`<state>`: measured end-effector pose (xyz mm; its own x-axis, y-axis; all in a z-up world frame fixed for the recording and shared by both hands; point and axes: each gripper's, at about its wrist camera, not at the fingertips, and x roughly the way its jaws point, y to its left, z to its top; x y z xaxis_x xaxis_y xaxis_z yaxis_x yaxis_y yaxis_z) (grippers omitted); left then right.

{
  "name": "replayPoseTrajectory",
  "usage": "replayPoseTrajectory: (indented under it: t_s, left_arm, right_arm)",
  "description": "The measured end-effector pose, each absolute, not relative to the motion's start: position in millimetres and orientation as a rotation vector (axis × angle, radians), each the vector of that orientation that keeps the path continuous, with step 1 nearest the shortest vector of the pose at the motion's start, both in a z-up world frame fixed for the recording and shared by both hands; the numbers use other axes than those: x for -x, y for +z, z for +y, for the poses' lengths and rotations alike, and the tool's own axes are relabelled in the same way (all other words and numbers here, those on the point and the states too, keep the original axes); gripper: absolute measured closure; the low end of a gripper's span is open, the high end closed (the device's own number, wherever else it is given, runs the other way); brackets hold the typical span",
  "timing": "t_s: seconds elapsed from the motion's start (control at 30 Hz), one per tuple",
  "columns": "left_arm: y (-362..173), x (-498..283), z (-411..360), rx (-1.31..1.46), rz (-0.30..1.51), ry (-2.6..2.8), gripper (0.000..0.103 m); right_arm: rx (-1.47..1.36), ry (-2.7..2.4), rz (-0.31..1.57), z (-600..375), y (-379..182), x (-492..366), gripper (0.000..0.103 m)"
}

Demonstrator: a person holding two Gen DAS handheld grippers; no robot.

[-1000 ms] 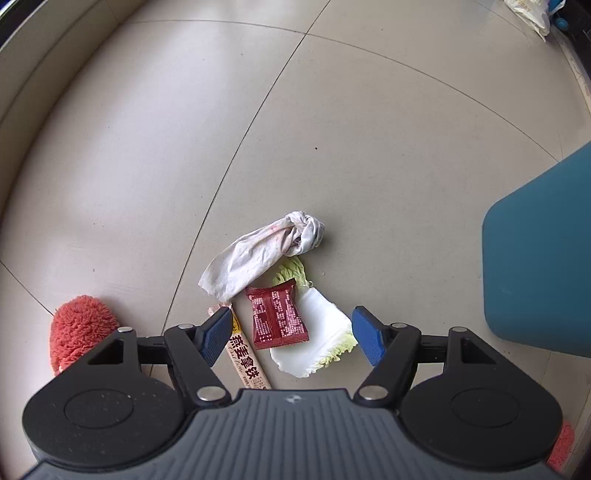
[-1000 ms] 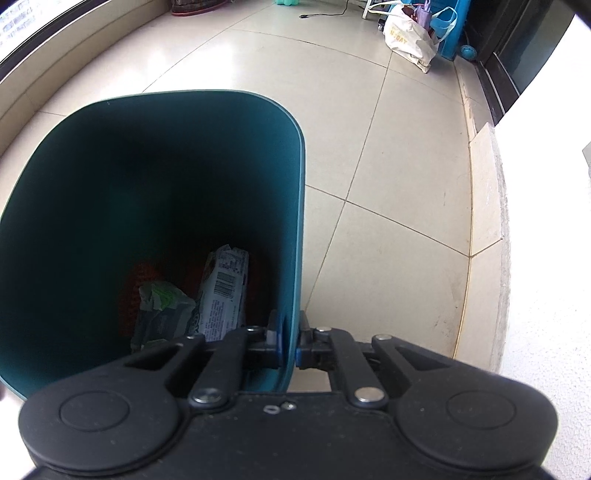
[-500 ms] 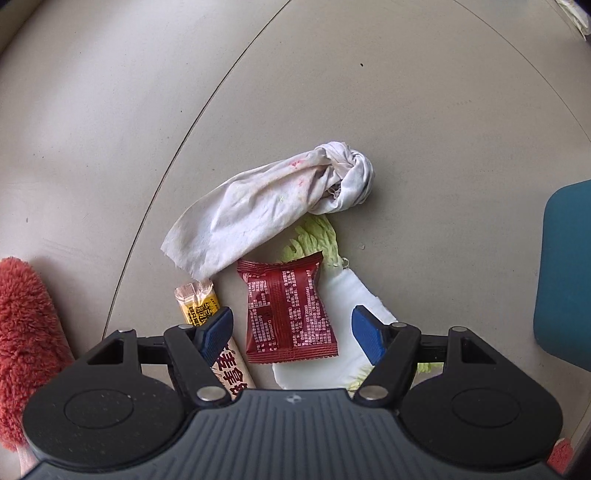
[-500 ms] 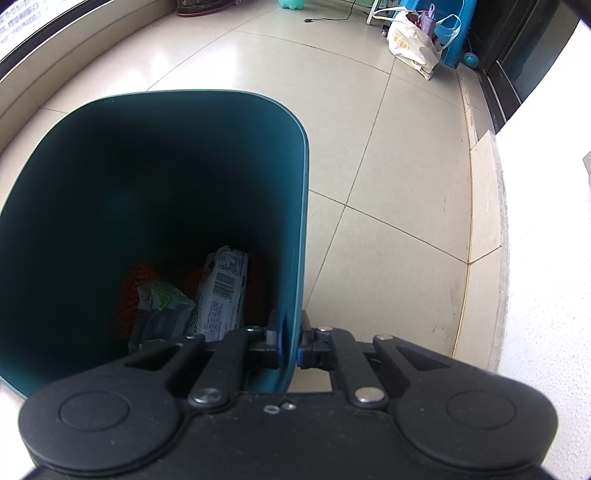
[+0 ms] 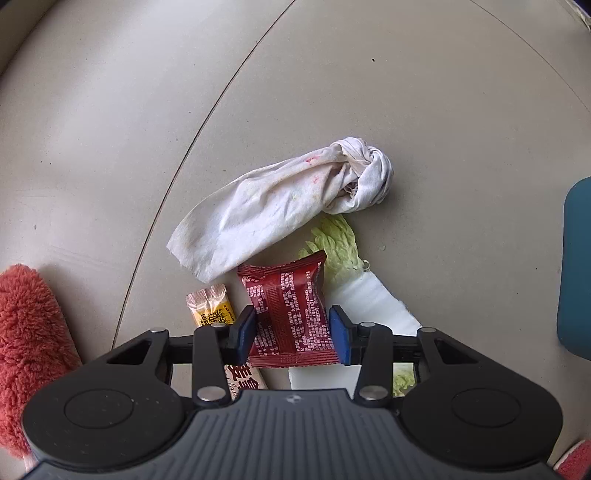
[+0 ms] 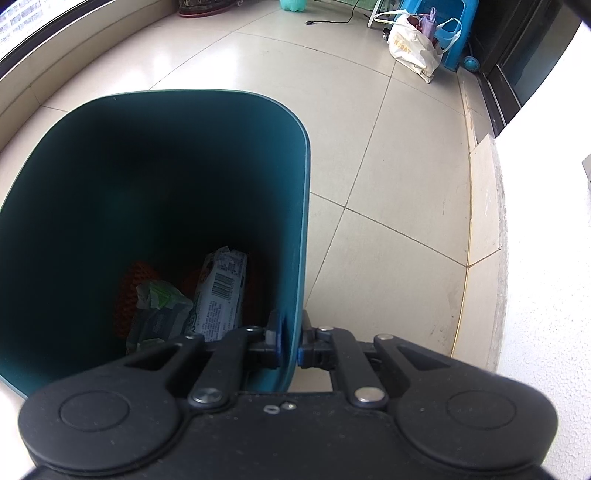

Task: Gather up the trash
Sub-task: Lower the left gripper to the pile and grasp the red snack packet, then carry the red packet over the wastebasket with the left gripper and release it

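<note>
A red snack packet [image 5: 290,314] lies on the floor between the fingers of my left gripper [image 5: 291,334], whose blue pads touch its two sides. Around it lie a crumpled white cloth [image 5: 284,206], a cabbage leaf [image 5: 341,247] with its white stalk, and a yellow-brown wrapper [image 5: 211,302]. My right gripper [image 6: 290,345] is shut on the right wall of a teal bin [image 6: 299,206]. The bin holds a white barcode wrapper [image 6: 221,291], a green-white packet [image 6: 159,314] and something orange. The bin's edge also shows in the left wrist view [image 5: 576,266].
A red fluffy duster [image 5: 26,332] lies at the left. In the right wrist view a white shopping bag [image 6: 413,48] and a blue stool [image 6: 450,33] stand far back, and a white raised ledge [image 6: 546,258] runs along the right.
My left gripper has come down and forward over the trash pile, and its fingers have closed in around the red packet. The right gripper and the bin have hardly moved.
</note>
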<state>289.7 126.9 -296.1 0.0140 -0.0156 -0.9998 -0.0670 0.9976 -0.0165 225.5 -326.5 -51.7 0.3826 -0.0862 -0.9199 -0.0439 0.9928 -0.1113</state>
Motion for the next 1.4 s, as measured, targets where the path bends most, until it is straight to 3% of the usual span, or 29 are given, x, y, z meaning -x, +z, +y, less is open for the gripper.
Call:
replayPoseTrajectory:
  t_s: [0.33, 0.73, 1.07, 1.4]
  left_arm:
    - [-237.8, -289.9, 116.5, 0.003, 1.477, 0.047, 0.063]
    - [-119.1, -286.7, 82.0, -0.049, 1.308, -0.015, 0.063]
    - [-30.7, -274.4, 18.8, -0.109, 1.198, -0.164, 0.063]
    - [22.8, -254.7, -51.9, -0.174, 1.118, -0.309, 0.063]
  right_arm:
    - [0.119, -0.029, 1.165, -327.8, -50.6, -223.1, 0.097]
    - [0.119, -0.024, 1.138, -329.0, -49.5, -217.0, 0.097]
    - [0.107, -0.017, 1.128, -332.1, -46.9, -213.5, 0.098]
    - [0.1, -0.005, 1.115, -335.8, -44.3, -209.6, 0.099]
